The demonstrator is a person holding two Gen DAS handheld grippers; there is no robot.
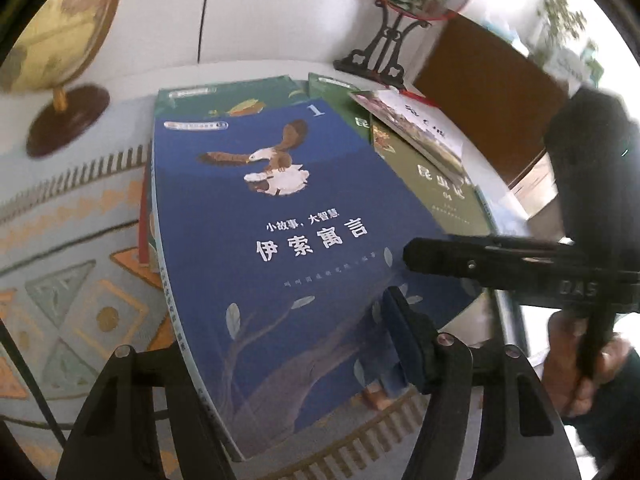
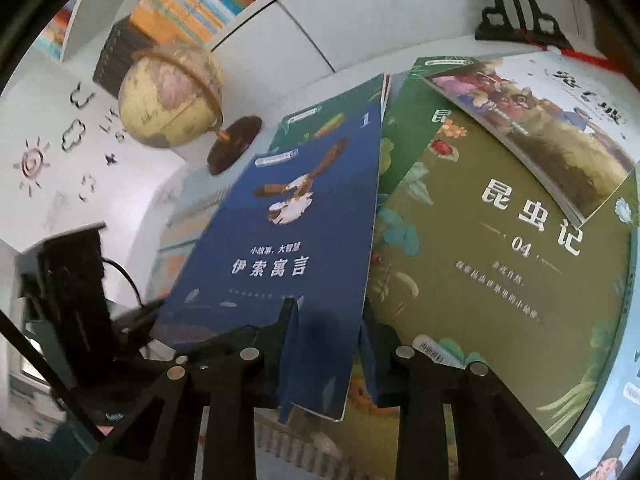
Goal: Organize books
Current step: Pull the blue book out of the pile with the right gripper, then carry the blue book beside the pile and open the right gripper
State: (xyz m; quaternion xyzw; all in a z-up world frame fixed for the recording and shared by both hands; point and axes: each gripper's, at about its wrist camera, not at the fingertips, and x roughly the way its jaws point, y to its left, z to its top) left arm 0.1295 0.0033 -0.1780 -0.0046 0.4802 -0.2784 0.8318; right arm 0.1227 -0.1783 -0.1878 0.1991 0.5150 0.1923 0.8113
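A blue book with an eagle on its cover [image 1: 280, 208] [image 2: 312, 220] sits tilted on top of a left-hand pile of books. My right gripper [image 2: 326, 312] is shut on its near right edge; in the left wrist view it reaches in from the right [image 1: 412, 256]. My left gripper [image 1: 258, 320] stands open around the book's near left corner, with one pad over the cover and the spine beside the other finger. To the right lies an olive-green insect book [image 2: 500, 280] [image 1: 440, 188] with a picture book [image 2: 540, 132] on it. A green-topped book [image 1: 224, 100] shows under the blue one.
A globe [image 1: 60, 20] [image 2: 172, 96] stands at the back left on a patterned tablecloth [image 1: 60, 260]. A black ornament stand [image 1: 384, 52] holds a round fan behind the books. A shelf of books [image 2: 192, 4] is above white cabinets. A person's hand [image 1: 580, 368] holds the right gripper.
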